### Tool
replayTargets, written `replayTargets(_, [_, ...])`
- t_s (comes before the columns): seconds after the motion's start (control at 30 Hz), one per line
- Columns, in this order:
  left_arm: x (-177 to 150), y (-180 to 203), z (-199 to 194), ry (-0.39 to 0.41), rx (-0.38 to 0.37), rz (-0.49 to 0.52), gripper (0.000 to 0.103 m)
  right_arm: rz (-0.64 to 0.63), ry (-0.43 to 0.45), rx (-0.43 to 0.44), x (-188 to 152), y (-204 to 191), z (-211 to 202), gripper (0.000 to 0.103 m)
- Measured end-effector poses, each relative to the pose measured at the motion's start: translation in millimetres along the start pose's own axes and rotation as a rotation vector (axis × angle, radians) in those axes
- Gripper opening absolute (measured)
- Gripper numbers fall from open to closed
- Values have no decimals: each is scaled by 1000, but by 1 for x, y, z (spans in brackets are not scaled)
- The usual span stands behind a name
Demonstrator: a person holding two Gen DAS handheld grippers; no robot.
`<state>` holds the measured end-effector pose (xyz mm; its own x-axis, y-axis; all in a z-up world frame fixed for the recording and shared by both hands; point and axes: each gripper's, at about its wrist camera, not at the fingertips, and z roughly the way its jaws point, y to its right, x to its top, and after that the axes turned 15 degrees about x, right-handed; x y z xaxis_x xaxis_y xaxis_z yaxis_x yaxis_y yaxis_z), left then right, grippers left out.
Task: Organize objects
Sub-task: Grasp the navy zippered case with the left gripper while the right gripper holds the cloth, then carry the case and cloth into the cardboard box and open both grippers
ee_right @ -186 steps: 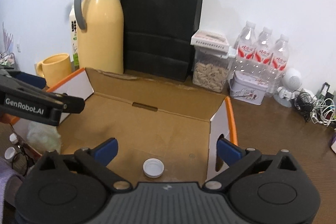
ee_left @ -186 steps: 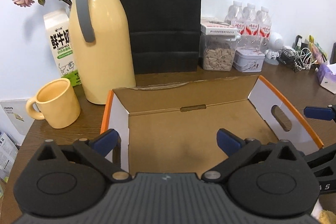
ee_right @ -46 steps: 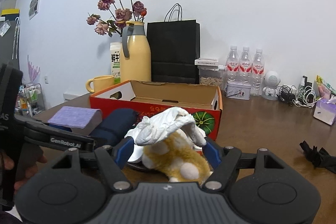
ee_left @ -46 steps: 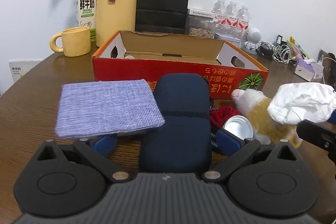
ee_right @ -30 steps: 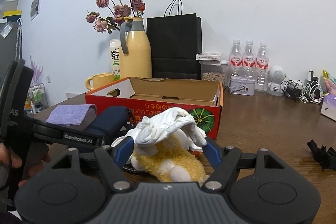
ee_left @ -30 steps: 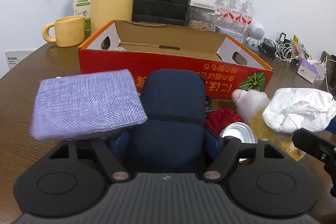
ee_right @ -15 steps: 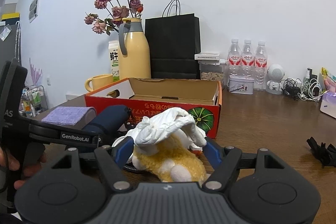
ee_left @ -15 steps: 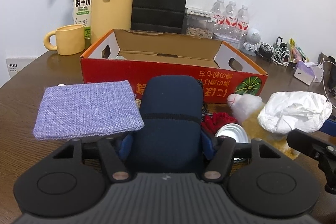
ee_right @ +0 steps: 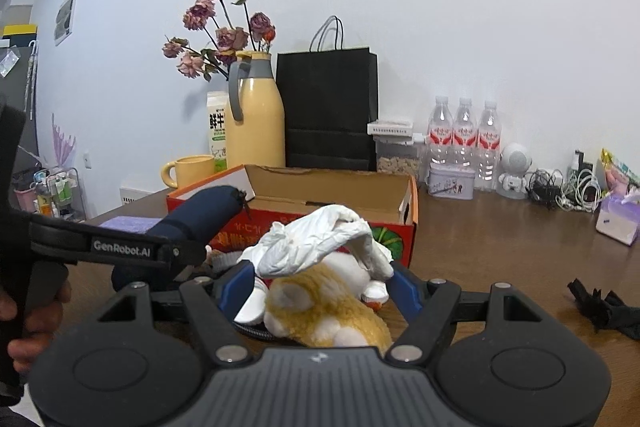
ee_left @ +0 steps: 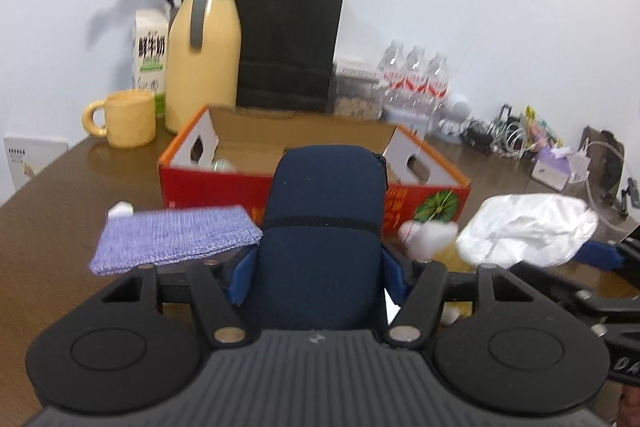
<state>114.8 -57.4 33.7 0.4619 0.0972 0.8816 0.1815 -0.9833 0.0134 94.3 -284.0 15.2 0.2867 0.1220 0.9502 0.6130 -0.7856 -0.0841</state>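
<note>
My left gripper (ee_left: 318, 273) is shut on a dark blue zip pouch (ee_left: 324, 227) and holds it up in front of the red cardboard box (ee_left: 224, 189). The pouch also shows in the right wrist view (ee_right: 200, 215). My right gripper (ee_right: 324, 285) is shut on a crumpled white bag (ee_right: 320, 241) above a yellow and white plush toy (ee_right: 320, 311). The white bag also shows at the right of the left wrist view (ee_left: 524, 229). The open box (ee_right: 414, 205) stands just beyond both grippers. A folded purple cloth (ee_left: 172, 237) lies left of the pouch.
Behind the box stand a yellow mug (ee_left: 128, 123), a yellow jug (ee_left: 204, 55), a milk carton (ee_left: 150, 55), a black paper bag (ee_left: 288, 43) and water bottles (ee_right: 464, 139). Cables (ee_right: 560, 187) and a tissue pack (ee_right: 618, 219) lie at the right. A black item (ee_right: 604, 311) lies on the table at the right.
My left gripper has closed on the blue pouch and lifted it toward the box. My right gripper keeps its hold on the white bag and has risen slightly.
</note>
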Motion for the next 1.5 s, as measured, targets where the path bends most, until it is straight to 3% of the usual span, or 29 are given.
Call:
replayTargets(0.3, [46,-1,-2,78,-10,-31,64,-19,42,0,24,-3,14,72])
replayTargets(0.6, [90,-1,33,94,21,-55,64,-27,51,9,56,14,54,72])
replayTargets(0.93, [114,-2,105,16,65,-55,64,-31,7,2,87,46,122,72])
replayTargets(1.2, [120,0,165,-86,104,-12,64,-3,-96,12,89,77,178,72])
replayTargets(1.4, [116,8,182,-124,100,27,64,24,-158,27,78,89,202,74])
replayTargets(1.5, [116,9,179,-113,104,28,66,17,-169,34,77,88,204,81])
